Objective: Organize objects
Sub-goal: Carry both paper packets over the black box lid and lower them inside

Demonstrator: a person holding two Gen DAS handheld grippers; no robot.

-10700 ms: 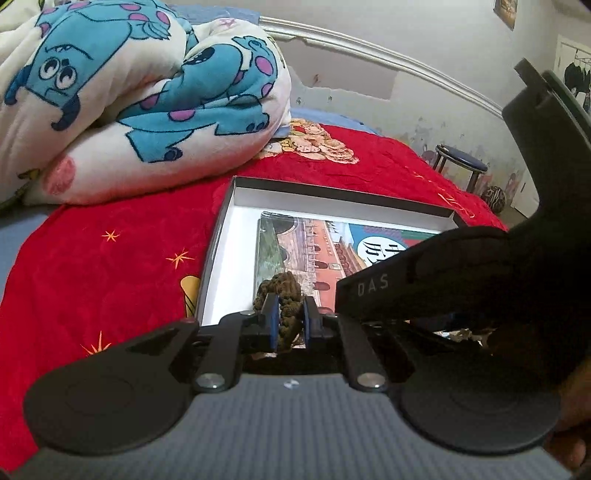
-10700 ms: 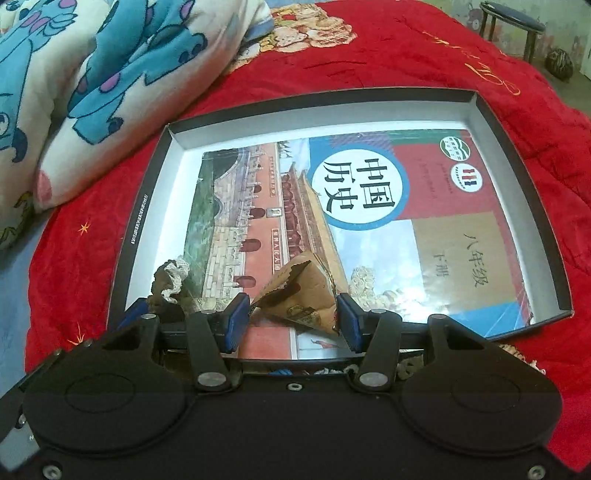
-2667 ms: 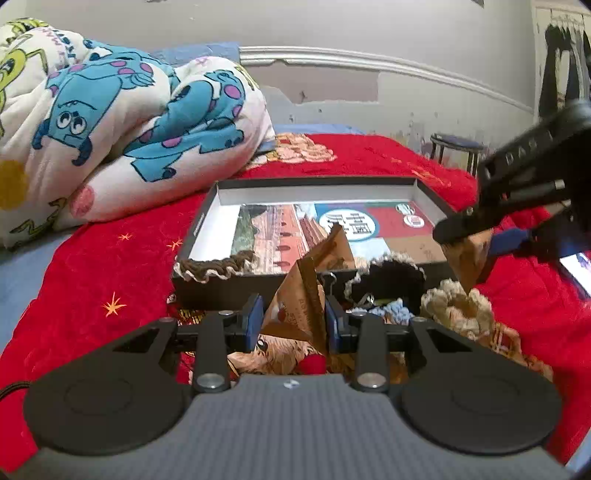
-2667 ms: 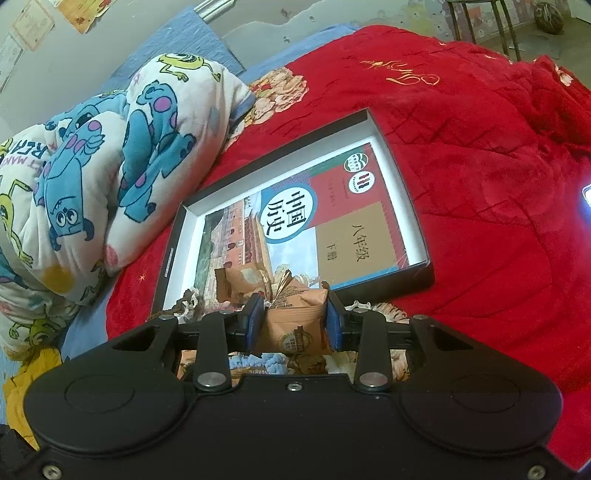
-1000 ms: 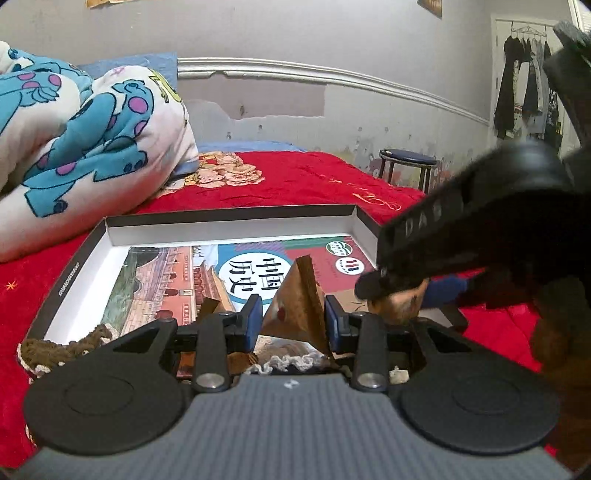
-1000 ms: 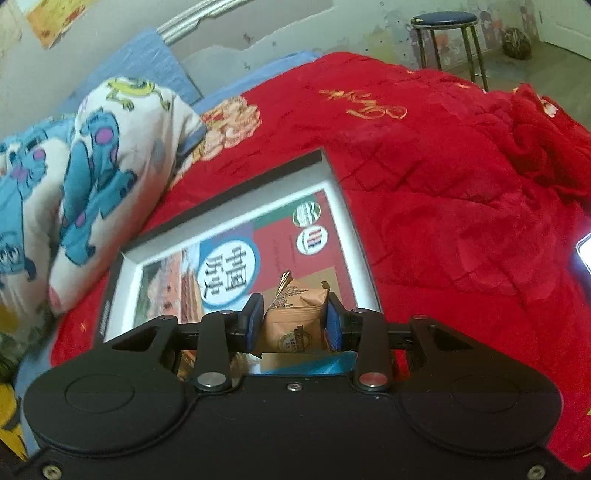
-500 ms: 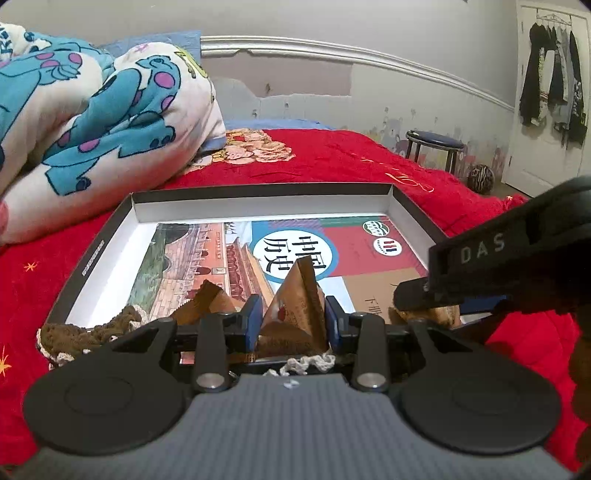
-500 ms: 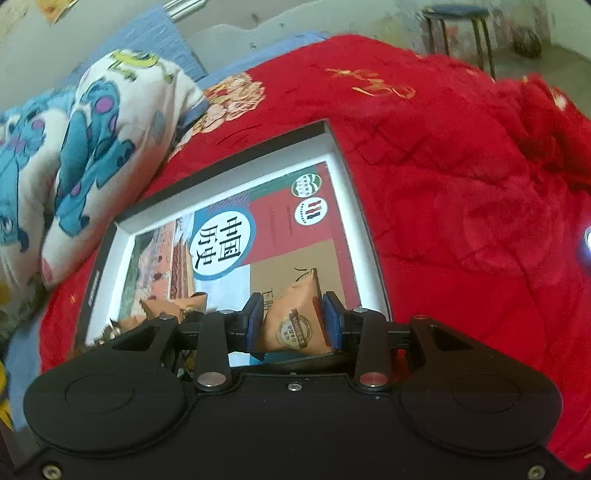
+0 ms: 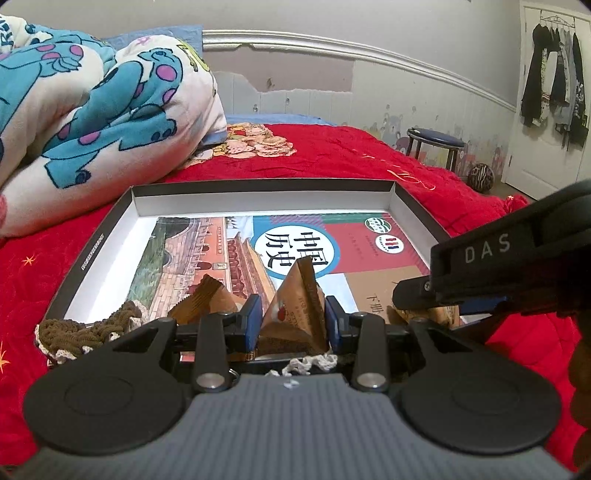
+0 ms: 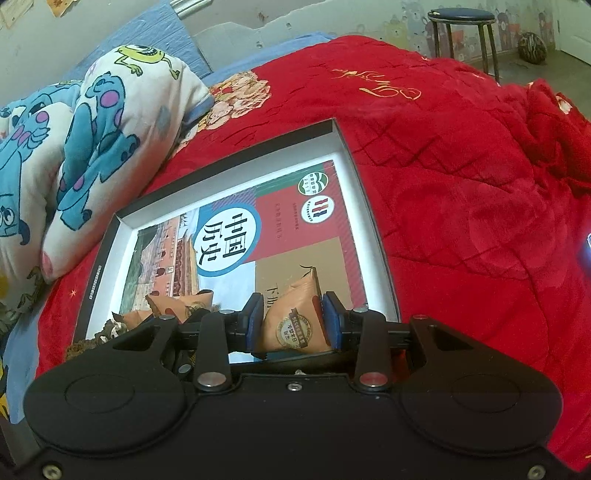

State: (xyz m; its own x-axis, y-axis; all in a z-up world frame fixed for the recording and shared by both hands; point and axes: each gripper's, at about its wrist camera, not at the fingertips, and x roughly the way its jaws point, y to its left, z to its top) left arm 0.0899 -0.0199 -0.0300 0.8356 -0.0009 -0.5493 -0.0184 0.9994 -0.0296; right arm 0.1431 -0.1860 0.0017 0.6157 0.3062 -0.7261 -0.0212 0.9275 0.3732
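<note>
A black shallow box (image 9: 92, 254) (image 10: 373, 236) with a history textbook (image 9: 295, 251) (image 10: 229, 240) inside lies on the red bedspread. My left gripper (image 9: 293, 319) is shut on a brown snack packet (image 9: 297, 314) over the box's near edge. My right gripper (image 10: 291, 321) is shut on an orange snack packet (image 10: 291, 321) over the box's near right corner; it shows in the left wrist view (image 9: 443, 310). Another brown packet (image 9: 205, 302) (image 10: 177, 301) and a brown crocheted piece (image 9: 85, 328) lie at the box's near left.
A rolled monster-print blanket (image 9: 92, 110) (image 10: 74, 147) lies left of the box. A stool (image 9: 432, 146) (image 10: 461, 22) and a ball (image 9: 480, 177) stand beyond the bed. Clothes (image 9: 554, 88) hang on the door at right. White crochet lace (image 9: 310, 363) lies under the left gripper.
Both grippers have moved forward and lower over the box's near part with their packets. The right gripper's packet now sits over the book's corner.
</note>
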